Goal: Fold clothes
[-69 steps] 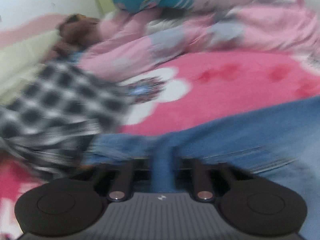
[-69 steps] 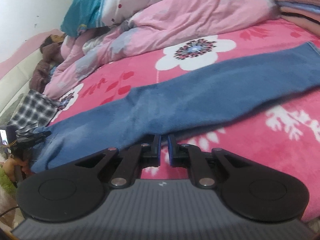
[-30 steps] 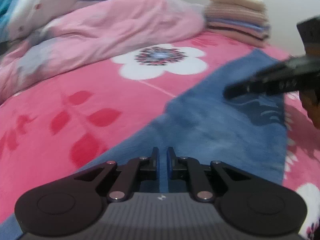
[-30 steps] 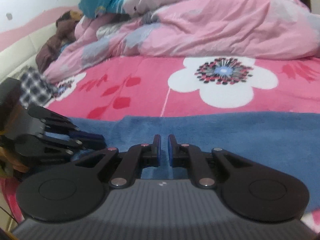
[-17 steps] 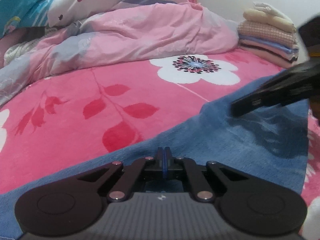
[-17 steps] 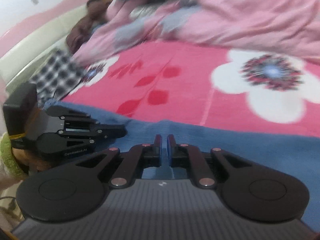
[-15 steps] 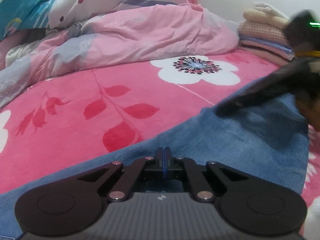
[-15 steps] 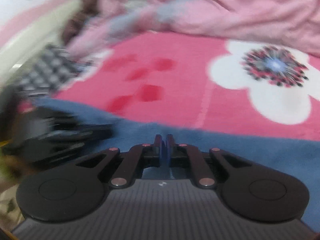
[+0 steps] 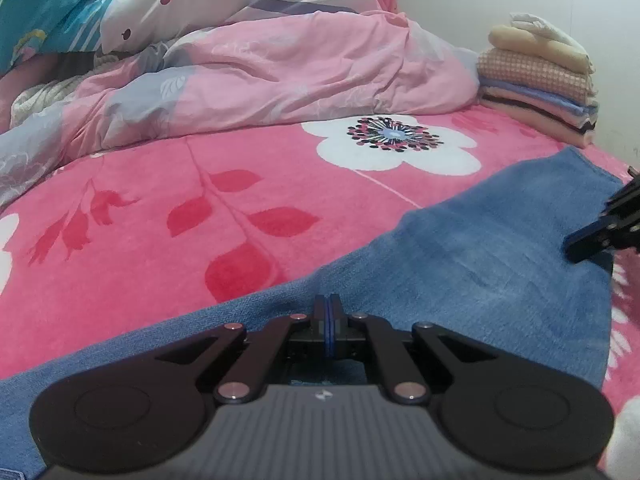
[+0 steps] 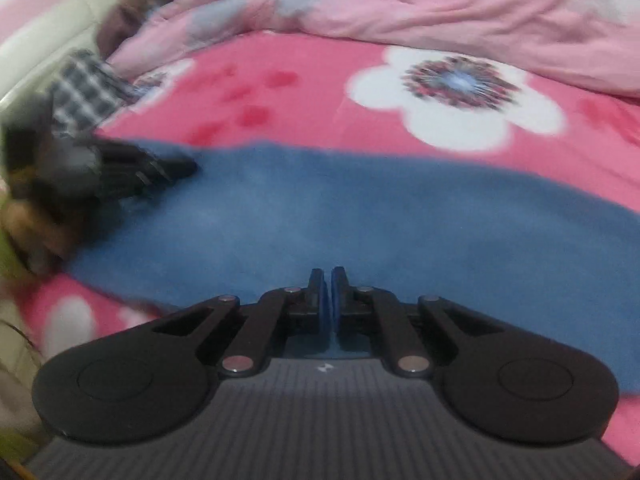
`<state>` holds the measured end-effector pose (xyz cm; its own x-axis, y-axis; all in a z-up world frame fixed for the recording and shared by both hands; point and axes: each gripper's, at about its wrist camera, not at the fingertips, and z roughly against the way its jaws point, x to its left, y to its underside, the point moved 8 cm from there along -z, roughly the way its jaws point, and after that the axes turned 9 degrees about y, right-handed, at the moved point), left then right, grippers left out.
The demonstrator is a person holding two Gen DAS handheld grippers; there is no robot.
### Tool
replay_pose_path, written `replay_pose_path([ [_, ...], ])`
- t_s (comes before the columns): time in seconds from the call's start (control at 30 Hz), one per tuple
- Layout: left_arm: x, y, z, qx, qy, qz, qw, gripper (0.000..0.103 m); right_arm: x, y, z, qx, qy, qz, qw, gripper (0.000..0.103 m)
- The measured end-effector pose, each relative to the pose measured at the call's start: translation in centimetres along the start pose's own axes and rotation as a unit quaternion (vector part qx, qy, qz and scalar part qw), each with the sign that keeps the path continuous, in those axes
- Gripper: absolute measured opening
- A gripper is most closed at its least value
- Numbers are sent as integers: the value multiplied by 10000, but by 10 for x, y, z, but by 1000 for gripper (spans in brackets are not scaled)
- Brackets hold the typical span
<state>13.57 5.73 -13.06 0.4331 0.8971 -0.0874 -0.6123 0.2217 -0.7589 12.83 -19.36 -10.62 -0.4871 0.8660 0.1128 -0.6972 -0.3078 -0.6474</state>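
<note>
Jeans (image 9: 492,256): blue denim, faded paler along the middle, laid out long and flat on the pink blanket (image 9: 168,184). Surface mostly smooth, with a few shallow creases in the half toward my right tongs. In the left view the cloth runs from the lower left corner up to the right, ending in a straight hemmed edge near the stack (image 9: 540,84) of folded clothes. In the right view the same cloth (image 10: 360,216) spans the frame as 1 broad band, its far edge a little wavy against the blanket (image 10: 304,80); this view is blurred, so I cannot read seams or weave.

My left tongs (image 9: 328,316): pads pressed together, no gap showing. They sit right at the near part of the jeans with denim directly under and ahead of them; I cannot tell whether a fold of cloth is pinched between them.

My right tongs (image 10: 328,300): jaws nearly closed, a thin slit between the blue pads (image 10: 320,300), parting slightly. Tips are over the denim; I see no cloth caught in the slit.

Each tong shows in the other's view: right (image 9: 600,232) at the right border, tip low against the denim near its edge; left (image 10: 132,168) at the left, blurred, on the cloth's end.

A rumpled pink duvet (image 9: 288,68) lies behind, 1 checked cloth (image 10: 86,88) at far left.
</note>
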Motion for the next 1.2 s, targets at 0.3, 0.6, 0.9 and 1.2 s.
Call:
replay_pose_path([
  [0.3,-1,0,-1,20,-39,-60,10000,3,30,6,2,-195,-466,312,9982,6],
  [0.6,2,1,-1,-12,76,72,9999,3,-16,37,44,-659,-484,-463,9956,9],
  [0.9,4,2,0,-64,131,143,9998,3,-52,37,29,-1367,-111,-753,9877,9],
  [1.2,5,3,0,-90,174,203,9996,3,-239,72,76,-1813,1775,-2599,9317,7],
])
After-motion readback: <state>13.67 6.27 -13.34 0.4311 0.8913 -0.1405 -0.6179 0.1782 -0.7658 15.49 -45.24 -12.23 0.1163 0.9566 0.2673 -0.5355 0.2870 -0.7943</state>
